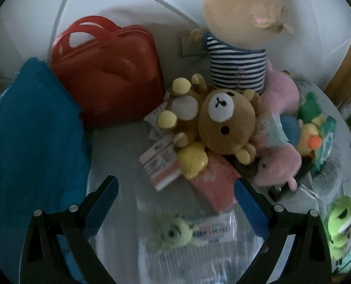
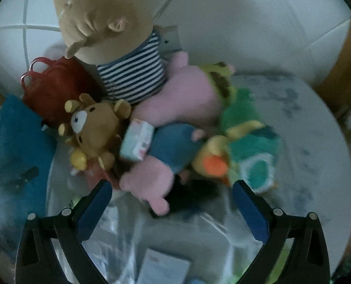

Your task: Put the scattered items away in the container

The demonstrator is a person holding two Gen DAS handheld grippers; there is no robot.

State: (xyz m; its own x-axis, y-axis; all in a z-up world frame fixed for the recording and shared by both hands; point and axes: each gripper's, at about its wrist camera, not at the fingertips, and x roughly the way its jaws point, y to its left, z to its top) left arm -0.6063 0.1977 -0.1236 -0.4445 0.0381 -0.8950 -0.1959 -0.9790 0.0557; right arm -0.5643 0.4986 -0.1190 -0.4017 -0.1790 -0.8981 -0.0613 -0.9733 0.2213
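A pile of soft toys lies on a grey surface. A brown bear plush (image 1: 225, 123) lies on its back beside a pink pig plush (image 1: 279, 165) and a yellow duck (image 1: 307, 139). A clear plastic container (image 1: 199, 248) sits under my left gripper (image 1: 176, 189), with a green one-eyed plush (image 1: 173, 233) and a packet inside. My left gripper is open and empty above it. My right gripper (image 2: 173, 189) is open and empty, just short of the pink pig (image 2: 149, 184), blue plush (image 2: 175, 146) and duck (image 2: 210, 161). The bear (image 2: 92, 130) also shows there.
A red plastic case (image 1: 106, 71) and a blue cushion (image 1: 31, 142) stand at the left. A large striped-shirt doll (image 1: 236, 54) leans on the white wall. A pink booklet (image 1: 213, 184), a printed card (image 1: 161, 163), a small box (image 2: 137, 142) and a green frog plush (image 1: 343, 222) lie around.
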